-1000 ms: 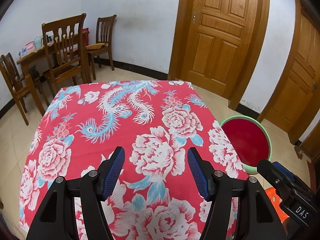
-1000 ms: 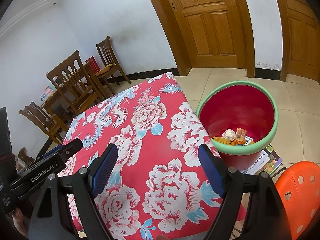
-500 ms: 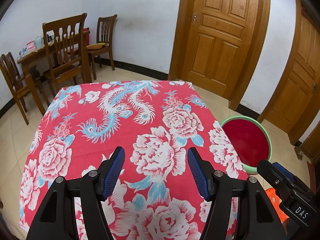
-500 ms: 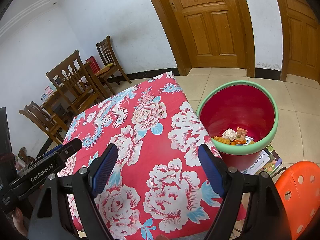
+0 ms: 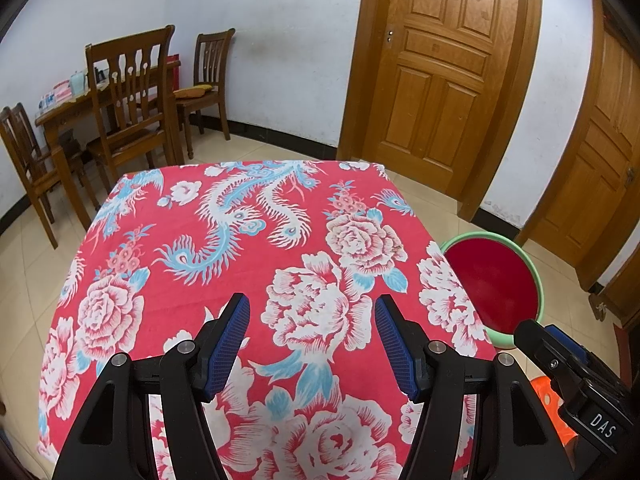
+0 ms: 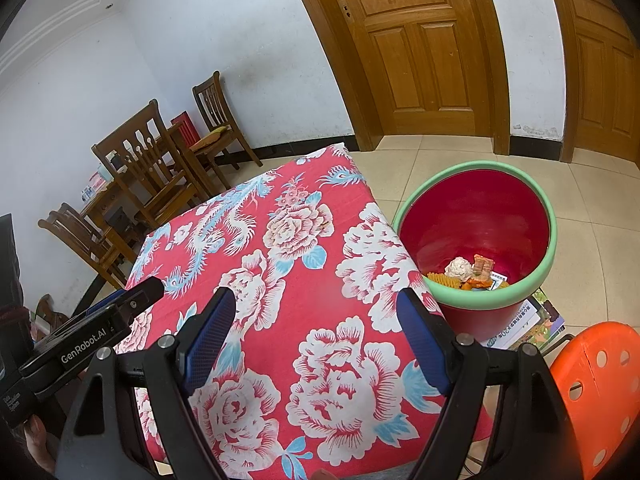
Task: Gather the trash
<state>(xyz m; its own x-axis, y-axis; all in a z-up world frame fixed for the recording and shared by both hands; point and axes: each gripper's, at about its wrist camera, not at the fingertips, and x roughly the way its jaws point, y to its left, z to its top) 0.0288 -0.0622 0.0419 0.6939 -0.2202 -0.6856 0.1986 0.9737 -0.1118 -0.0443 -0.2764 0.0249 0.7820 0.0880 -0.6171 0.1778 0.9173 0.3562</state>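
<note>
Trash [image 6: 470, 274] lay in the bin [image 6: 554, 236] beside the table [image 6: 304, 304], whose cloth looked bare. Both the left gripper [image 5: 312, 334] and right gripper [image 6: 316, 334] hung wide apart, holding nothing; scanning for leftovers seemed wise.

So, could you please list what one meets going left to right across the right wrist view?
Wooden chairs → floral tablecloth → red bin with green rim → orange stool.

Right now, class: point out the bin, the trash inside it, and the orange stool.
bin [image 6: 554, 236], right wrist view, green rim.
trash [image 6: 460, 268], right wrist view, pale crumpled lump.
orange stool [image 6: 600, 384], right wrist view, perforated seat.
</note>
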